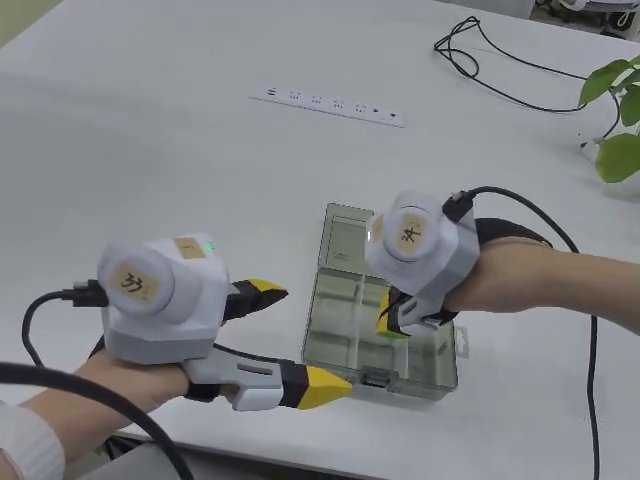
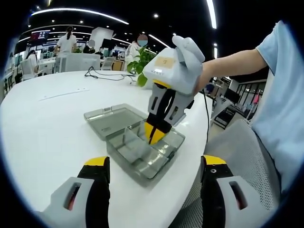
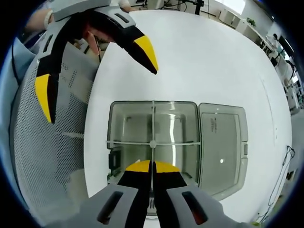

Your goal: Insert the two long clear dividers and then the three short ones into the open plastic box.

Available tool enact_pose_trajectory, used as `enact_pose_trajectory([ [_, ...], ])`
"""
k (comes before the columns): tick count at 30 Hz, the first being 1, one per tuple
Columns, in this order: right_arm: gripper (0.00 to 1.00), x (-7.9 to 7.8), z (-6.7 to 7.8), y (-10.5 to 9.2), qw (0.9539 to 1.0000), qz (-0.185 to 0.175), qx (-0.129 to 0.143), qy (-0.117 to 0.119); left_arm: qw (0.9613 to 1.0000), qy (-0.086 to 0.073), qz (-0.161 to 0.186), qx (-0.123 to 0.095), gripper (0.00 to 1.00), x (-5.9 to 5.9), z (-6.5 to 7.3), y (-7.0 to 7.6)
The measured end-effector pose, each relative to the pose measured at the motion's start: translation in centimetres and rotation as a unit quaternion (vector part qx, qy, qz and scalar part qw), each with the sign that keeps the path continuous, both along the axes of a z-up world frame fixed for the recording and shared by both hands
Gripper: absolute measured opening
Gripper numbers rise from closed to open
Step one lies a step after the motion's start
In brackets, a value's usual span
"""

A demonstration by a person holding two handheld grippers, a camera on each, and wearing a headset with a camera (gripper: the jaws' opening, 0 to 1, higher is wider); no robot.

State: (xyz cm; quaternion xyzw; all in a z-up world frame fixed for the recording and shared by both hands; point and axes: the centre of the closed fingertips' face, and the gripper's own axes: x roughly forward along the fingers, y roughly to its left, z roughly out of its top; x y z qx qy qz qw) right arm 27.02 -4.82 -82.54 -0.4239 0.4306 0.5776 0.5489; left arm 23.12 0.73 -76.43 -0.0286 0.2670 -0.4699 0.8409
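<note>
Head view: the clear box (image 1: pixel 425 385) lies open on the white worktop (image 1: pixel 150 120), its lid (image 1: pixel 345 235) flat behind it. The right tool (image 1: pixel 392 318) hides part of its inside. The left tool (image 1: pixel 302 340) gapes wide beside it, holding nothing.

Left gripper view: the right tool (image 2: pixel 153 134) dips its tips into the box (image 2: pixel 137 164).

Right gripper view: the right tool (image 3: pixel 152 166) is pinched on the top edge of a thin, glassy divider (image 3: pixel 152 121) standing in the box (image 3: pixel 114 123). A second divider (image 3: pixel 128 142) crosses it. The jaws cover the box's near end.
</note>
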Motion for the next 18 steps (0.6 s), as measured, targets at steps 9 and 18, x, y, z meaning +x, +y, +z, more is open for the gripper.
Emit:
enact_pose_trajectory([
  [9,0.0,0.02,-0.03,0.01,1.0,-0.004,0.008,-0.005,0.9999,-0.004,-0.009,-0.002,0.79,0.0,0.24,-0.66],
  [18,0.01,-0.04,-0.06,0.04,0.9998,-0.007,0.017,-0.005,0.9998,-0.011,-0.016,-0.002,0.79,0.21,0.84,-0.92],
])
